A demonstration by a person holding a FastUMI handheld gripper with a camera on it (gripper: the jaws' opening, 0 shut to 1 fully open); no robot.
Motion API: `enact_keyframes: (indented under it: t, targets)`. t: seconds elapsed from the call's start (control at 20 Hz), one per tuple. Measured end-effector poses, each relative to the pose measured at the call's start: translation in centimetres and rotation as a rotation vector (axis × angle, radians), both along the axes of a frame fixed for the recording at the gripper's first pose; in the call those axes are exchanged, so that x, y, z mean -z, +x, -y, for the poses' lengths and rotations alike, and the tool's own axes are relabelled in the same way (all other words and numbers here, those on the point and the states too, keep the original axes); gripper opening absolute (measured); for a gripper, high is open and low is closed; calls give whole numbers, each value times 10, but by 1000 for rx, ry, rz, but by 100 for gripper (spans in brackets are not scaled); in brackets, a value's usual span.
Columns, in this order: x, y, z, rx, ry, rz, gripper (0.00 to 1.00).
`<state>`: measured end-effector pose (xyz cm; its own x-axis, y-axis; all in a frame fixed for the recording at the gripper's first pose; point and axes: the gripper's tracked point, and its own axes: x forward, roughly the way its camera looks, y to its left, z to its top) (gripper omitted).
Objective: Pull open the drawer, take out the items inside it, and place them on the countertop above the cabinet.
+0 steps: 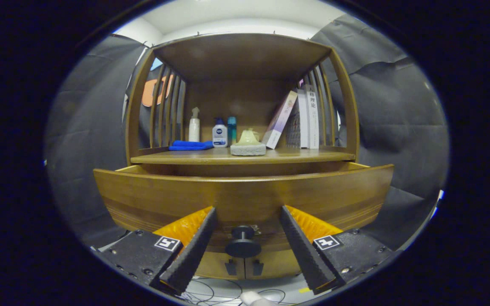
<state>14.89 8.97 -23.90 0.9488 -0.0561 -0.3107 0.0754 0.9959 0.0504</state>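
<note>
Both fingers flank the drawer knob, untouched.

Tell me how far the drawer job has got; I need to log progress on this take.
Done: the drawer looks pulled out, its front standing forward of the countertop. In hand: the gripper is open, its fingers apart on either side of the knob, not pressing it. Left: taking the items out; the drawer's inside is hidden behind its front, so I cannot tell what it holds.
</note>
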Motion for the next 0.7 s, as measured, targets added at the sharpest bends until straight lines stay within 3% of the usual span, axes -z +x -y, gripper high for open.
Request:
enact_keyframes:
  t: [0.7]
  targets:
    - [13, 78, 4, -5, 5, -28, 99]
